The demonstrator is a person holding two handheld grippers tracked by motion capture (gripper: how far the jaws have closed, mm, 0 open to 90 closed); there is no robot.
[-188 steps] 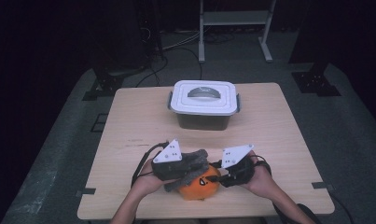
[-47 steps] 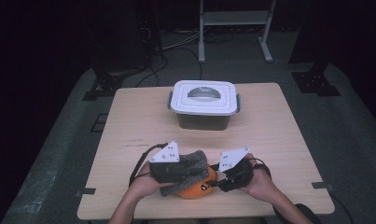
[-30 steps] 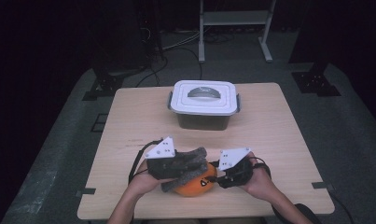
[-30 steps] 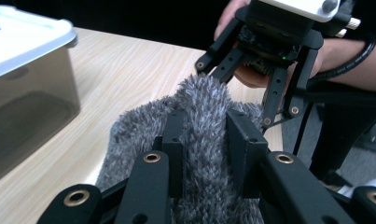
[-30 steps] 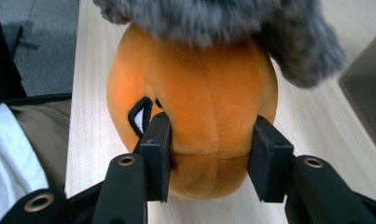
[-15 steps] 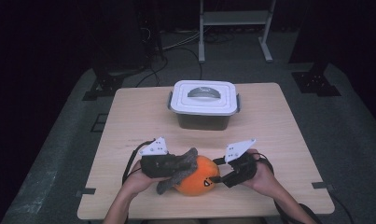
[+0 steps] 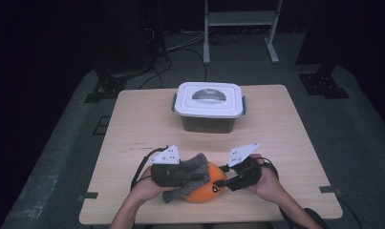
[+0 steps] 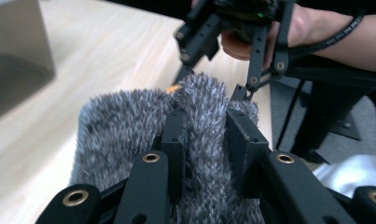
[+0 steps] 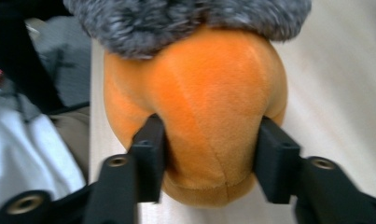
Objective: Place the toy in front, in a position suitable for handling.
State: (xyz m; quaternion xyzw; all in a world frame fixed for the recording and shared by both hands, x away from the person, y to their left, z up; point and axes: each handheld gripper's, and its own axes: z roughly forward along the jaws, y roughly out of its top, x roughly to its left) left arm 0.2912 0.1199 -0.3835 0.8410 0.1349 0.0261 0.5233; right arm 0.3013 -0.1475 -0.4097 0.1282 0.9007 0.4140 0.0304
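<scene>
Beyond both claws, left (image 8: 202, 154) pinching grey fur (image 8: 129, 121), right (image 9: 209, 140) squeezing orange plush (image 9: 199, 107), sits a lidded box (image 7: 208, 106).

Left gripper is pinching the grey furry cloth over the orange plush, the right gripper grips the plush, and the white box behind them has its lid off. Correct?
Not quite: the white box has its lid on, handle on top, as the high view shows. The left gripper does pinch the grey furry cloth, and the right gripper grips the orange plush.

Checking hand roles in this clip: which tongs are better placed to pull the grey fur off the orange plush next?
Left. The left tongs are already clamped on a fold of the grey fur, while the right tongs brace the orange plush from its end.
</scene>
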